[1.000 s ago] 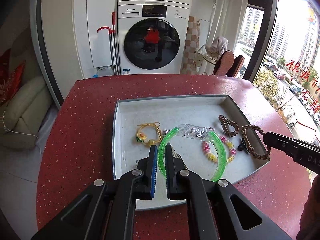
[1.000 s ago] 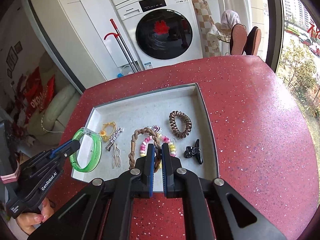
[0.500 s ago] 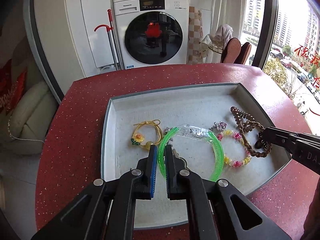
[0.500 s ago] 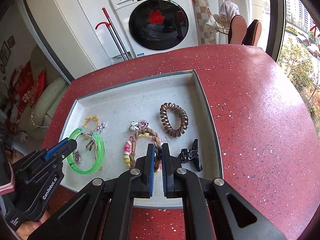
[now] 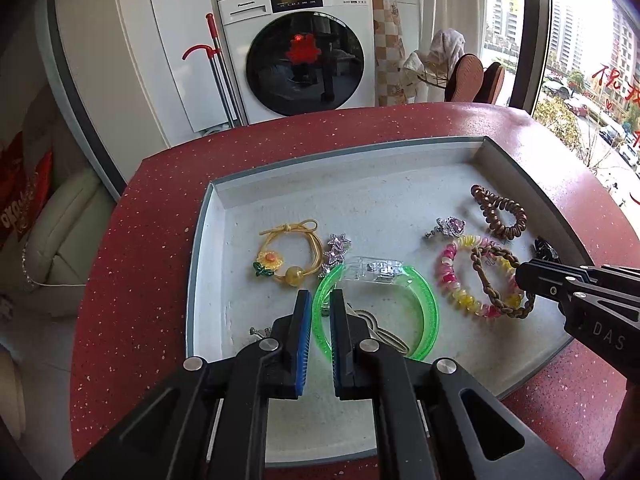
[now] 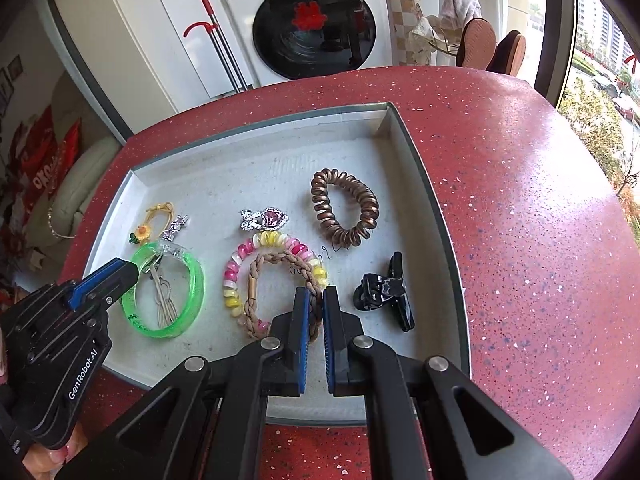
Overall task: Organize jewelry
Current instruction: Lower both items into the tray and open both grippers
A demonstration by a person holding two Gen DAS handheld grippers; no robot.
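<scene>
Two pinches serve one purpose: the left gripper (image 5: 320, 304) clamps the green bangle (image 5: 420, 292) and the right gripper (image 6: 316, 304) nips the braided brown bracelet (image 6: 256, 280), both low over the gray tray (image 6: 420, 184), seemingly for setting down.

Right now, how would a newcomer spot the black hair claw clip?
Find the shallow grey tray on the red speckled table. Near its right wall lies the glossy black plastic hair claw clip, below the brown spiral hair tie: the only black, hinged piece.
</scene>
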